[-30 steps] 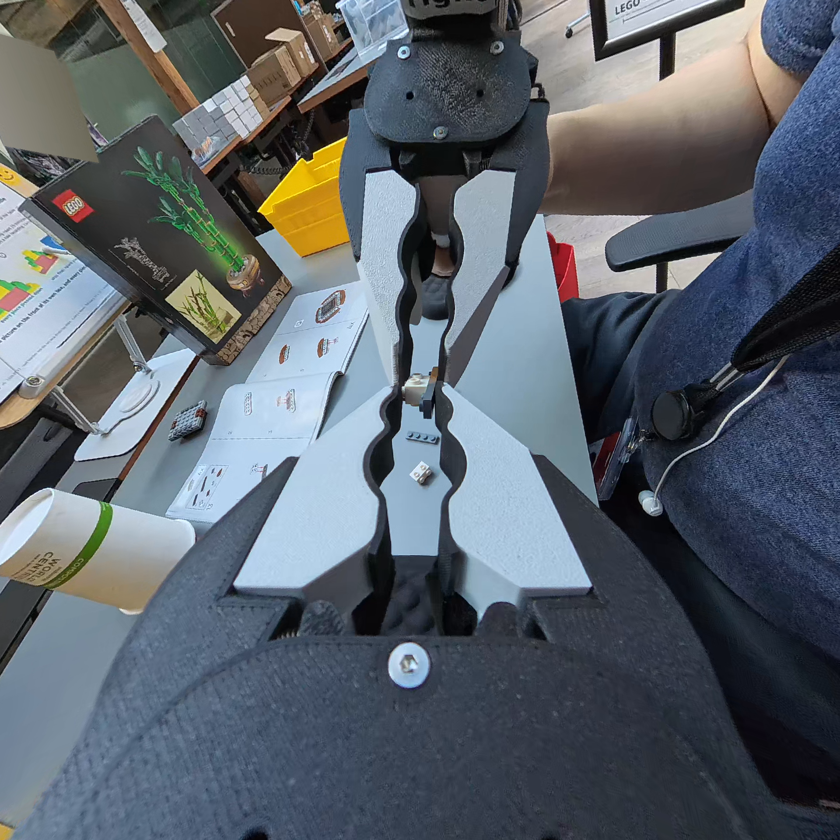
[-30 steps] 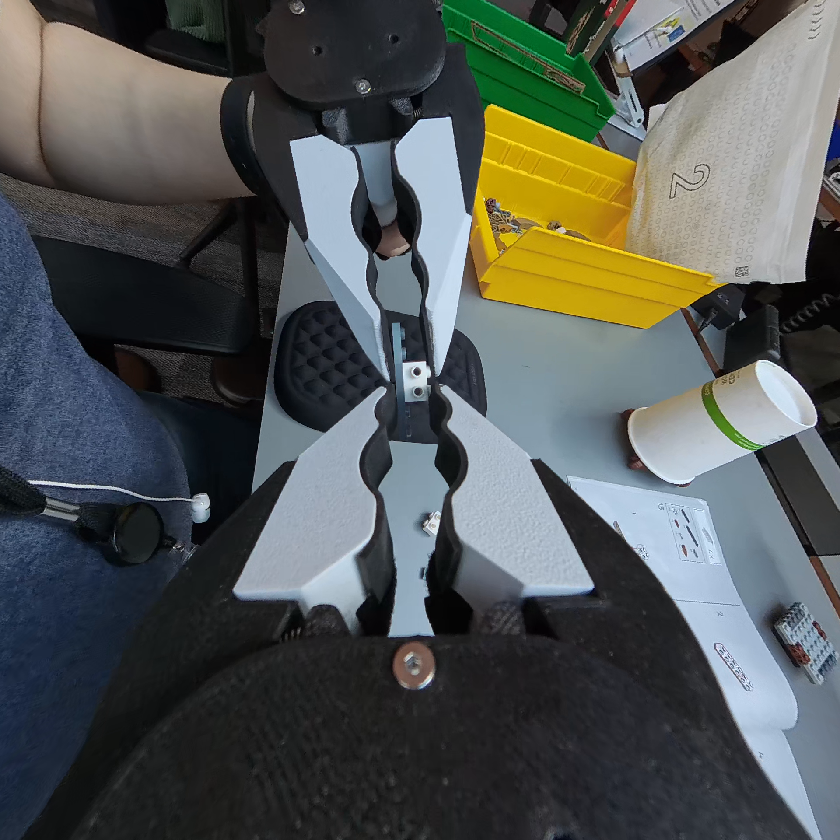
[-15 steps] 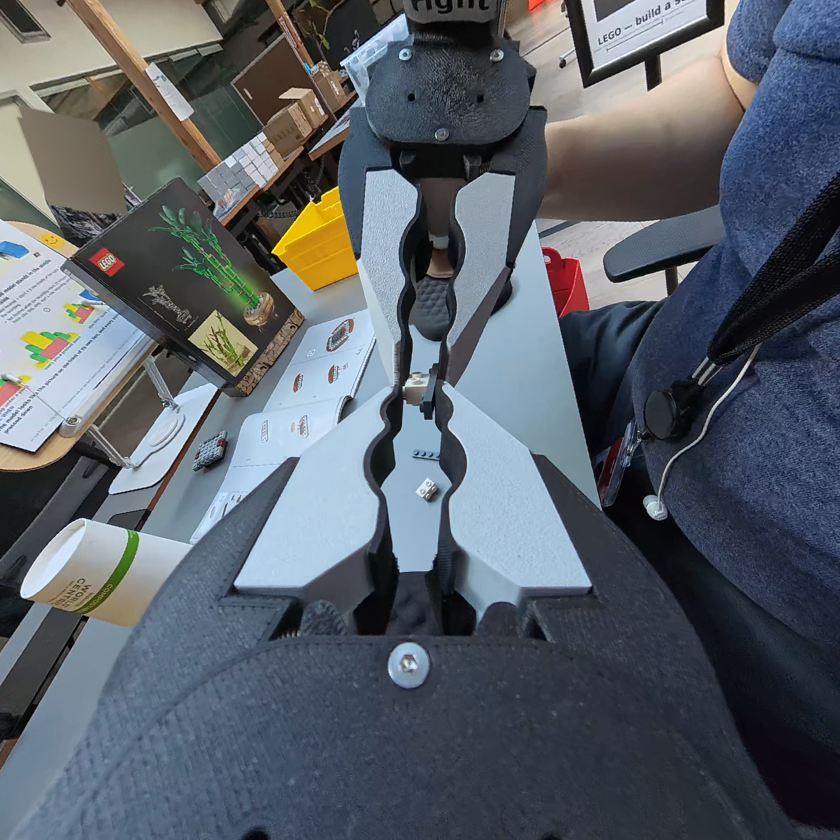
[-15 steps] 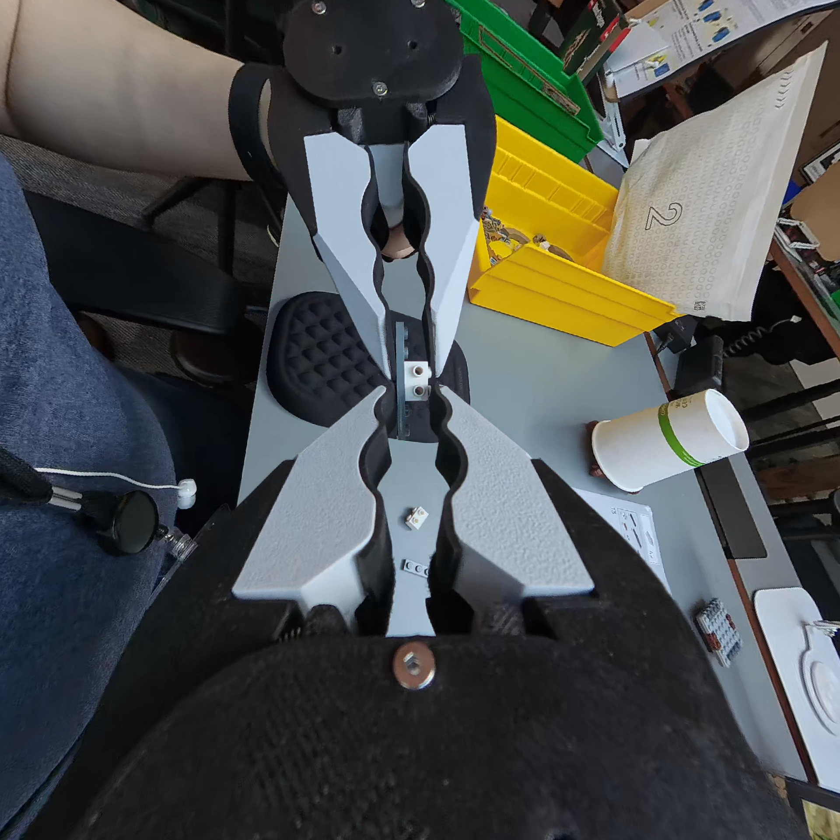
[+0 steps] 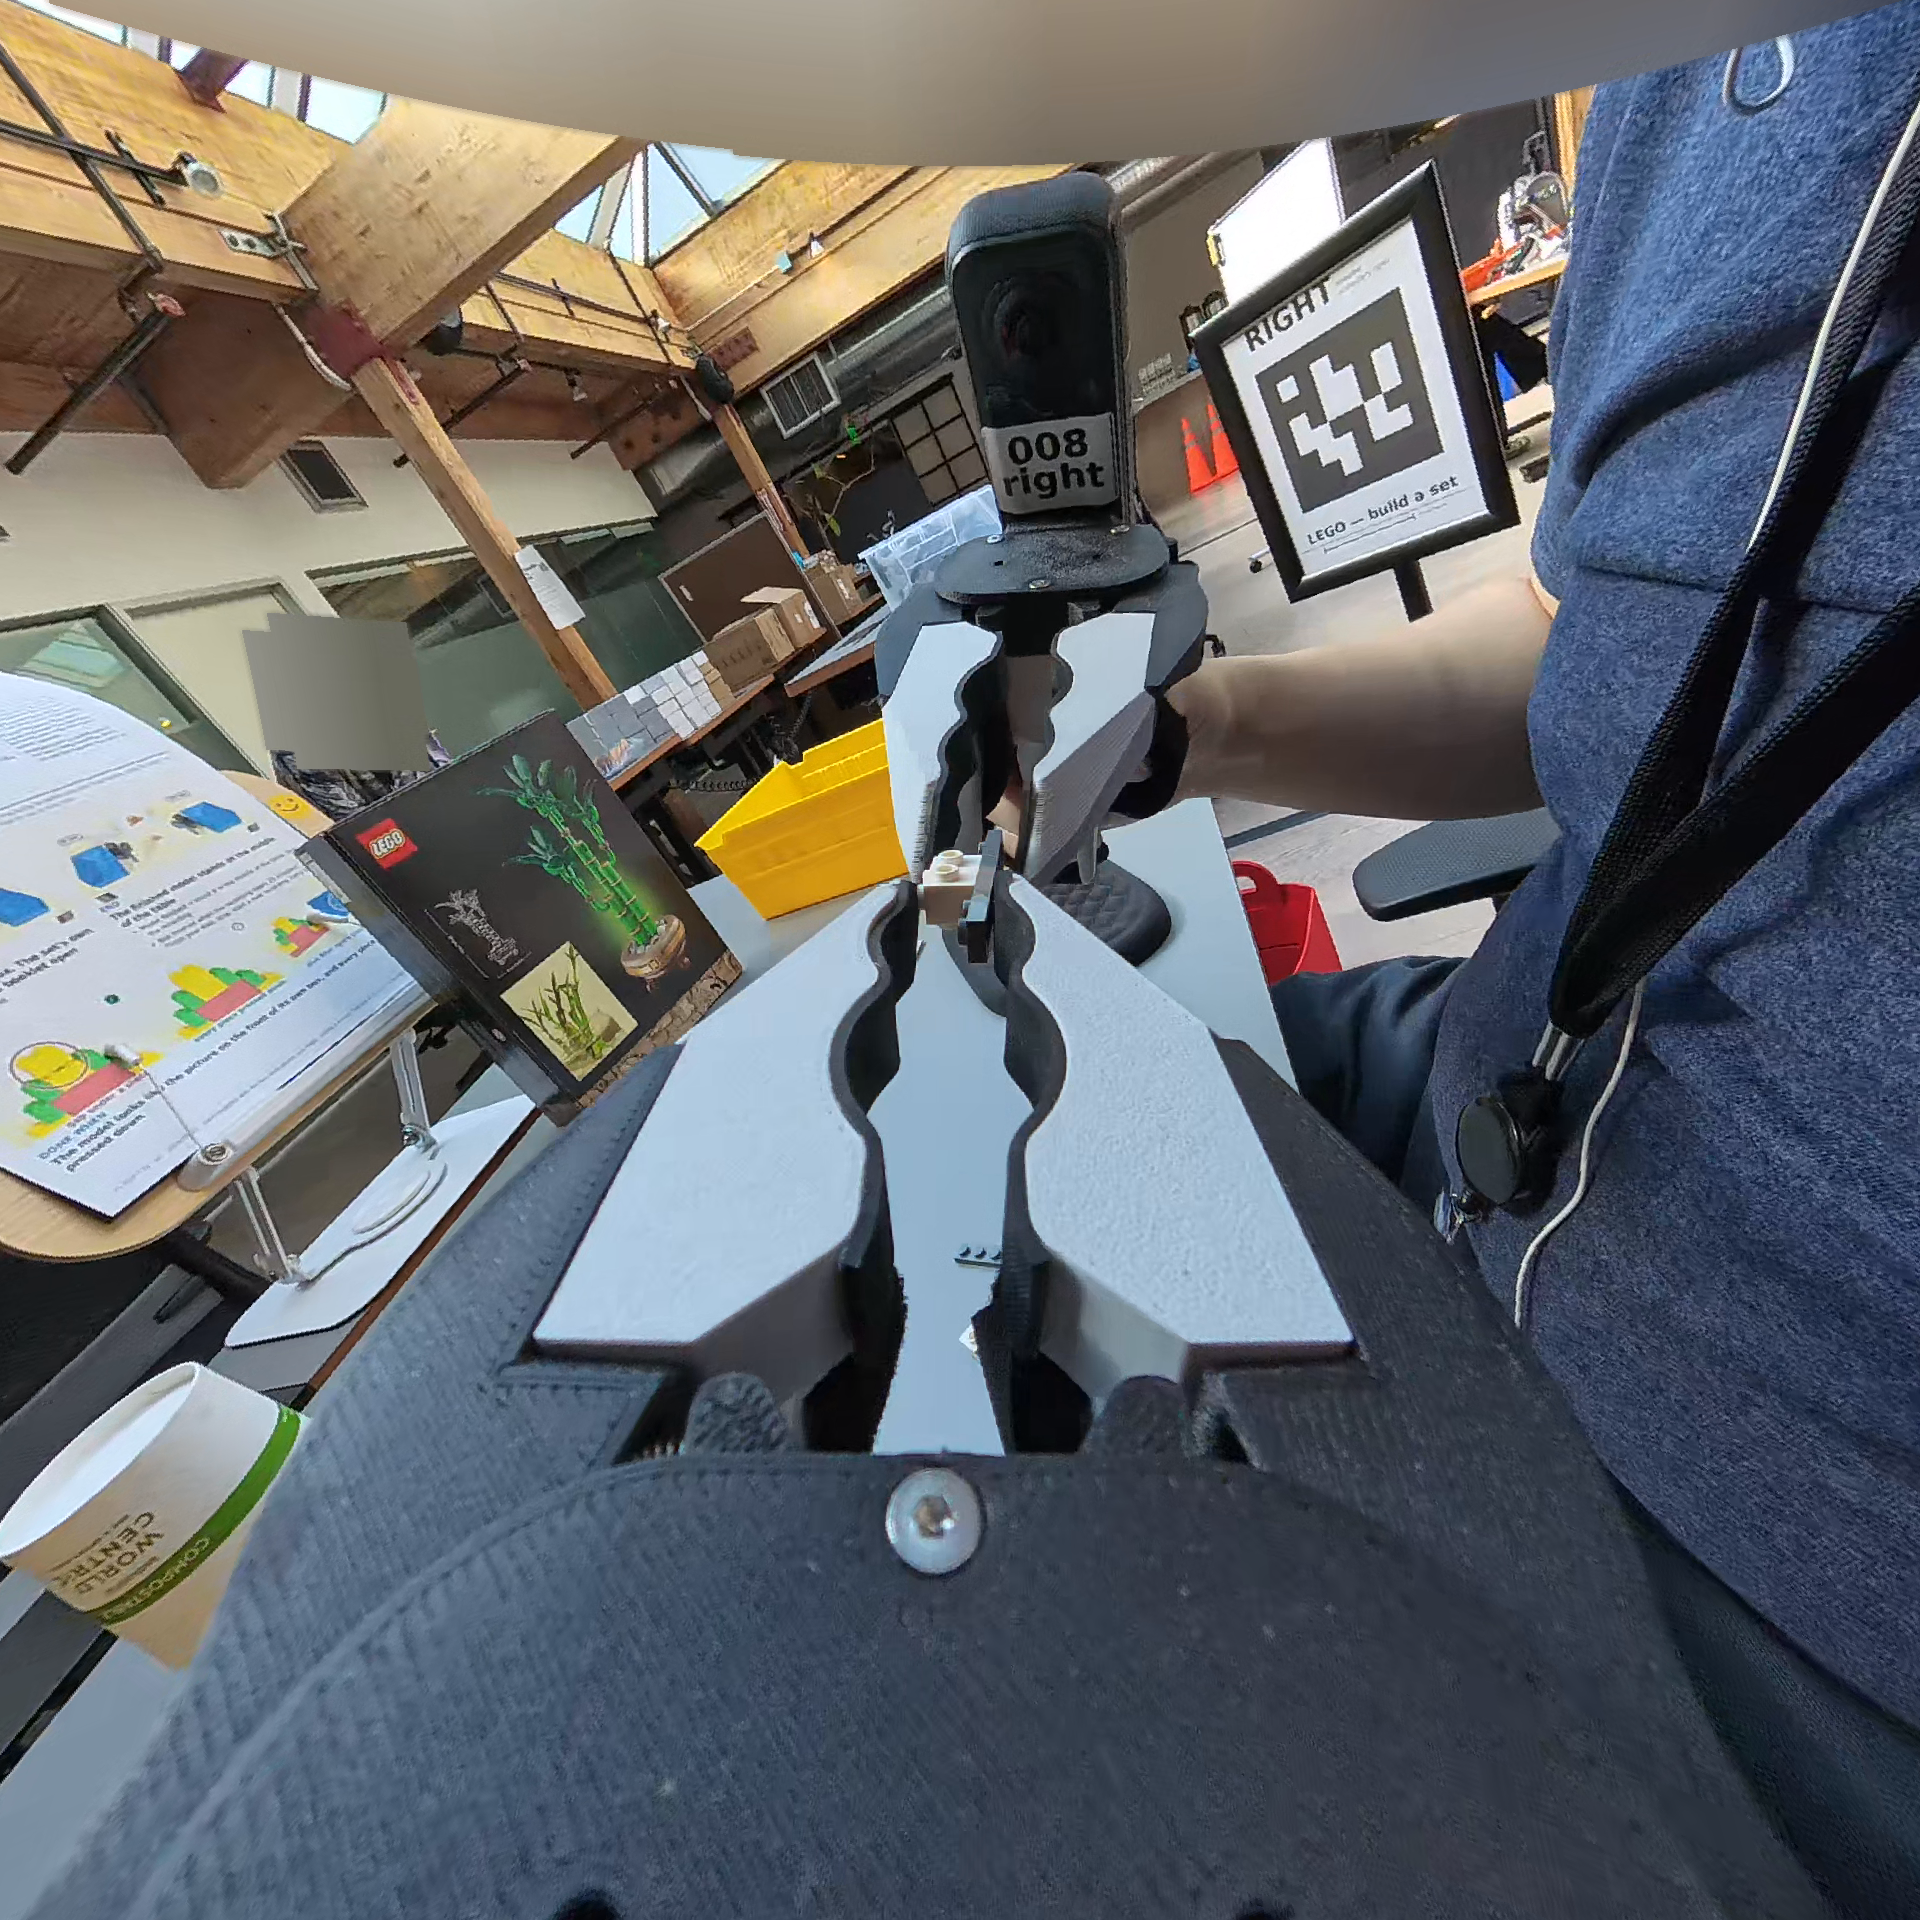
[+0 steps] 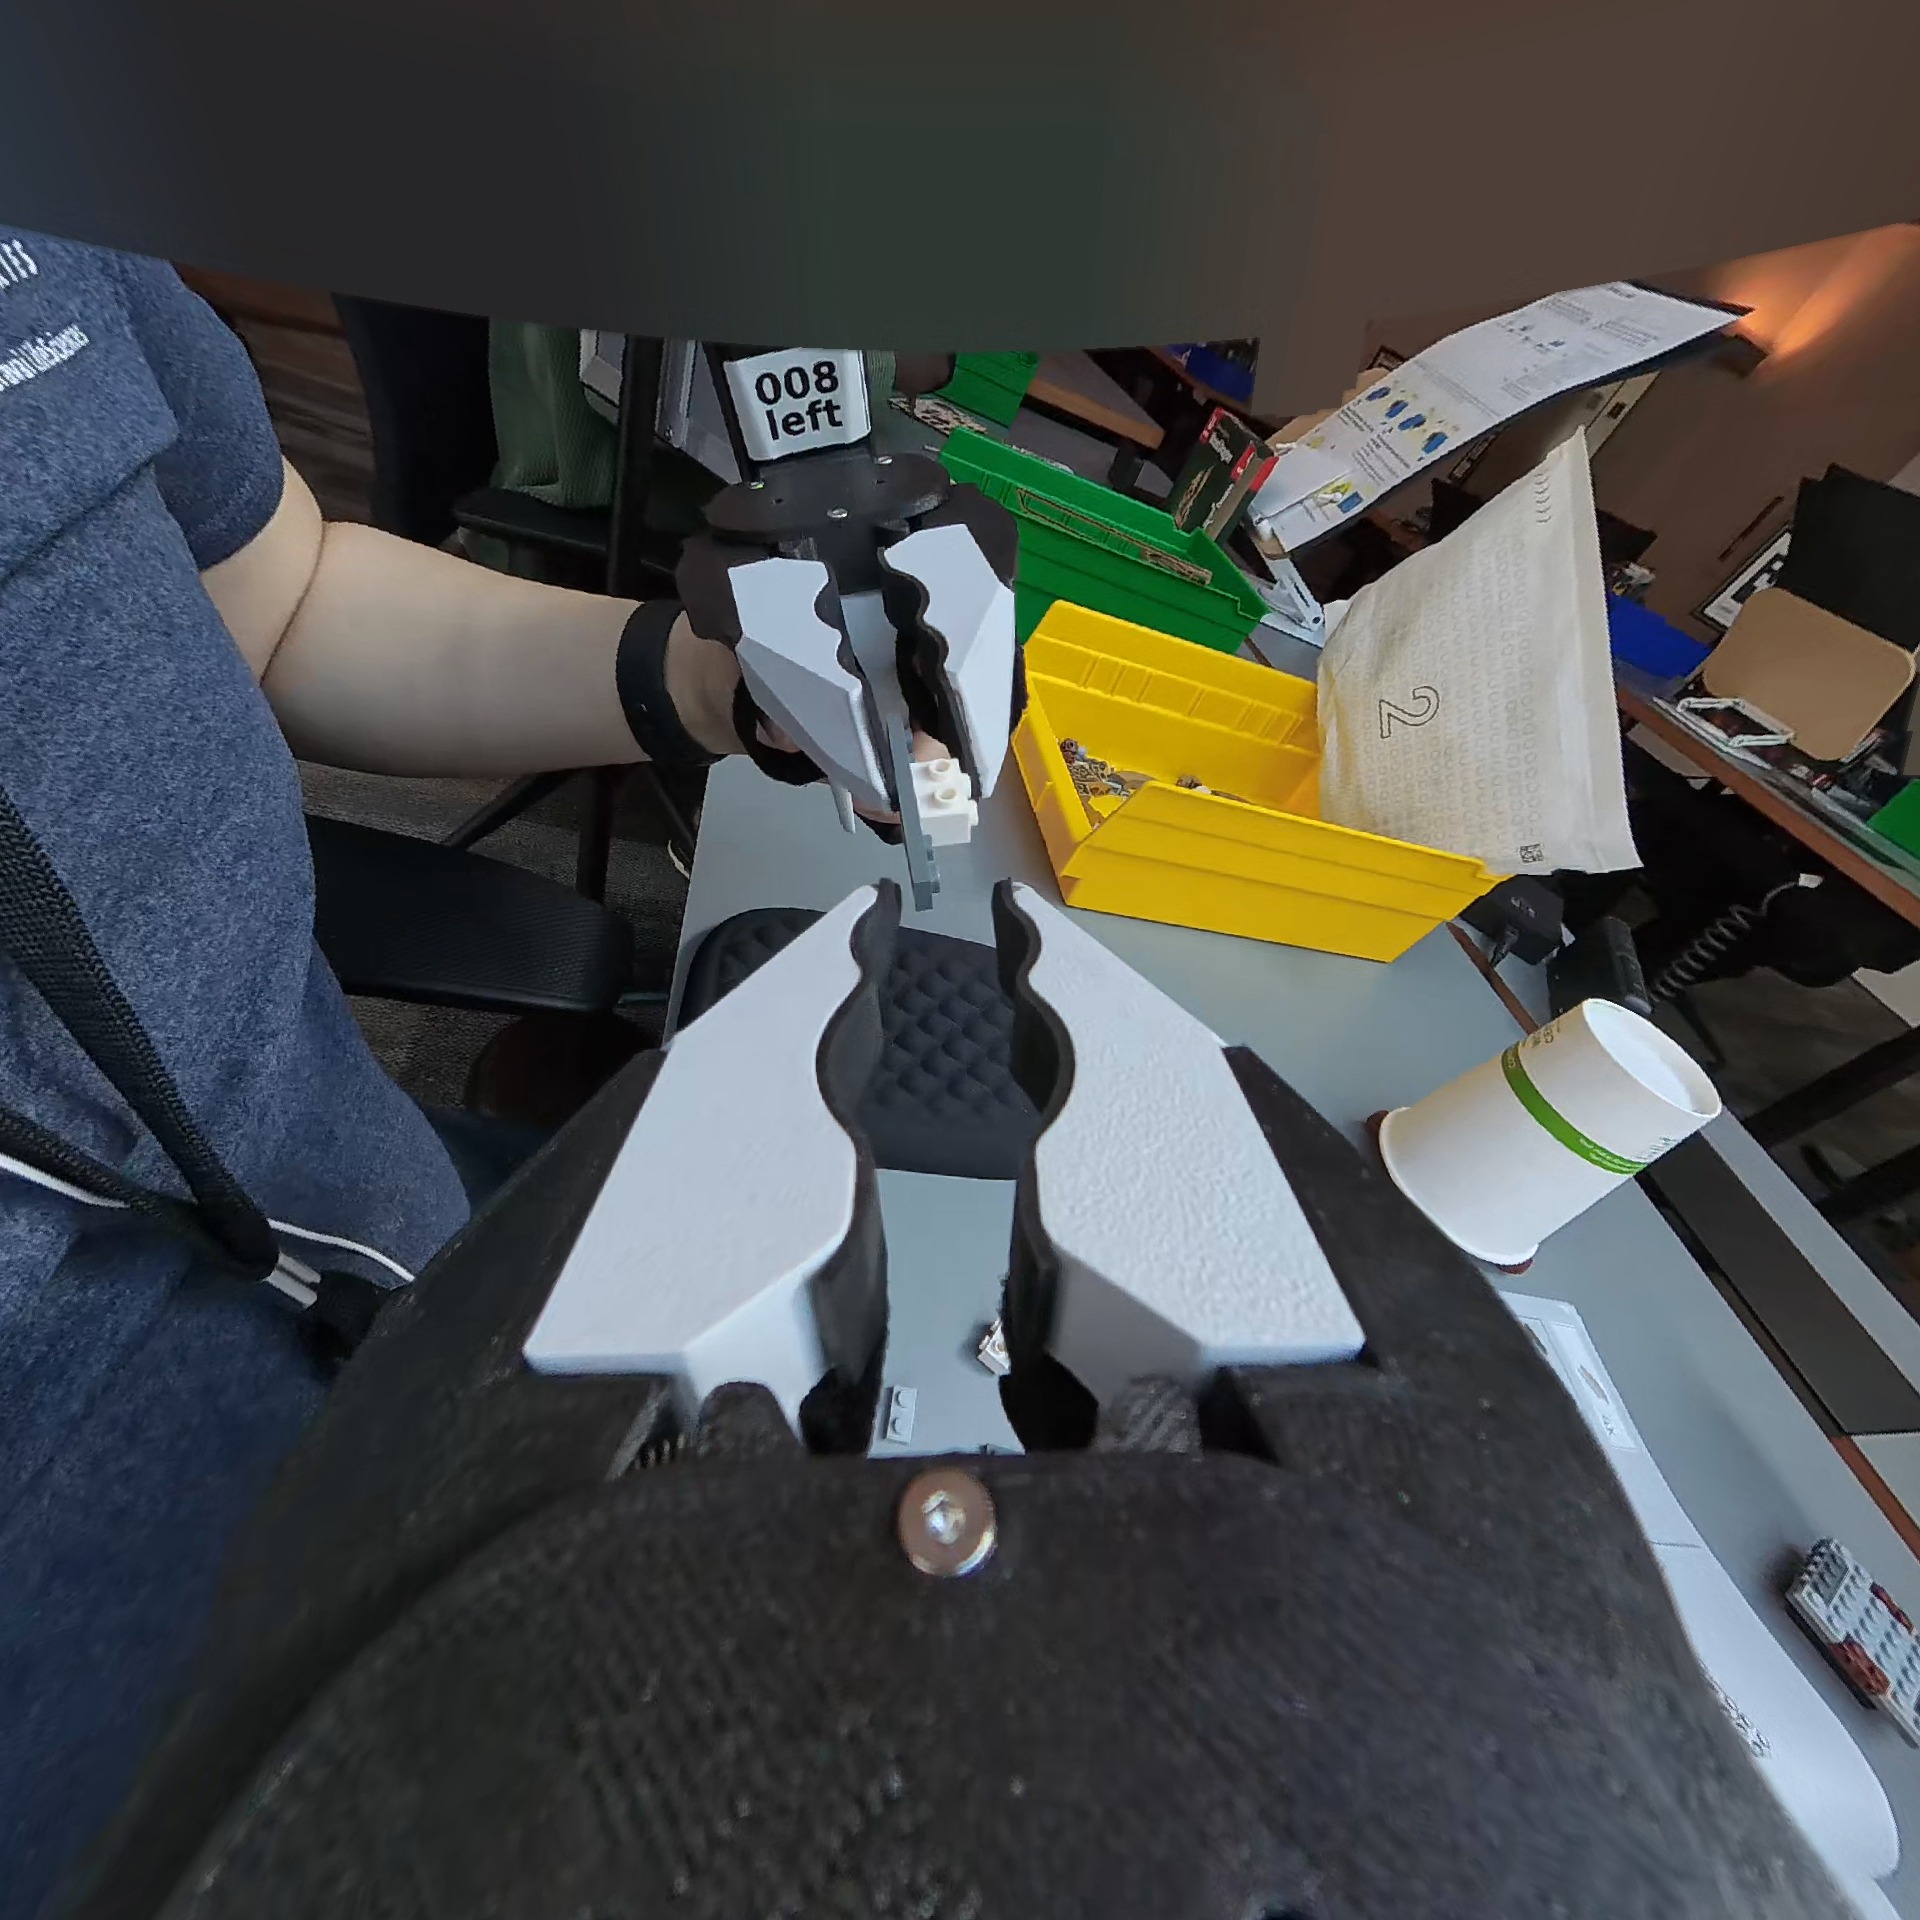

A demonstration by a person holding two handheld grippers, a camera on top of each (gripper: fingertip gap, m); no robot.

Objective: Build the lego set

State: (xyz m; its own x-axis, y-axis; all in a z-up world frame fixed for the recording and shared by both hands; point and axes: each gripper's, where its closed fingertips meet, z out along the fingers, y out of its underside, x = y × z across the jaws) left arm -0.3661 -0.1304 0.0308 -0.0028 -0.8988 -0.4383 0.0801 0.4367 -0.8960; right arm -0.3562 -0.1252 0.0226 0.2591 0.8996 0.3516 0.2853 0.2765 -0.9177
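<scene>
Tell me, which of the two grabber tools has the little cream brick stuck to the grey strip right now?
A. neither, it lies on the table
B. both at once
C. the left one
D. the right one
C: the left gripper is shut on the cream brick and grey strip, while the right gripper has open fingers short of the strip's tip.

Bright daylight, sharp, fisheye edges

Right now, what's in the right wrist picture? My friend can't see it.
The left gripper holds a white brick stuck on a grey plate. The right gripper sits open just below, over a grey table.
</scene>
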